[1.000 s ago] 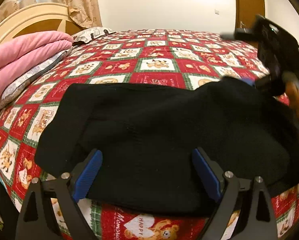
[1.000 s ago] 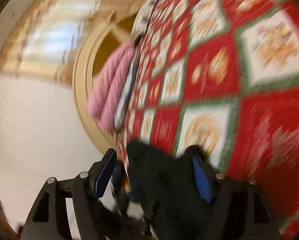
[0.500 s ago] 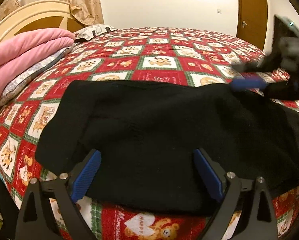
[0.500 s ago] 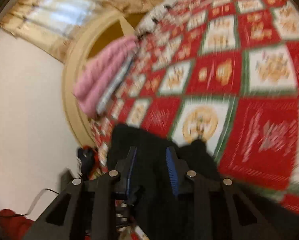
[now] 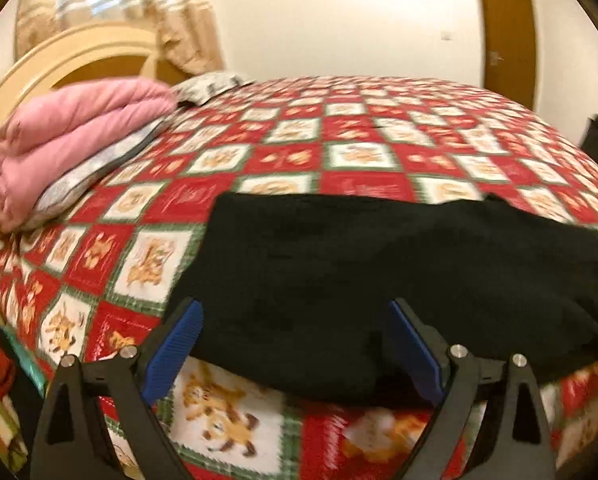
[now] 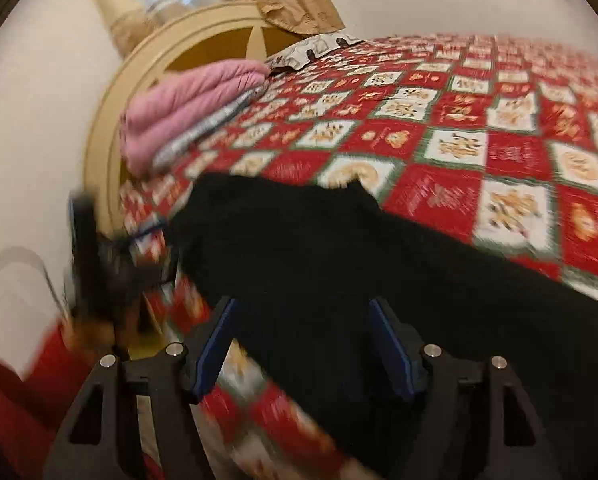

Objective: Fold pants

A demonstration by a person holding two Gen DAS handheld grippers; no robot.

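- The black pants [image 5: 379, 280] lie in a folded, dark mass on the bed [image 5: 339, 152], along its near edge on the red-and-white checked bedspread; the fabric looks thick and soft, and no seams or waistband can be made out.
- The left gripper [image 5: 295, 344] has its jaws wide apart, hanging over the near edge of the pants with nothing between them.
- The right gripper [image 6: 301, 340] likewise has its jaws apart above the black cloth; this view is blurred.
- A folded pink quilt [image 5: 71, 136] rests on a pillow by the headboard, well apart from the pants.
- Half a second ago the right jaws were close together on the pants; now they are spread and free.
- The right gripper no longer appears in the left view, and the left view has shifted leftward along the pants.
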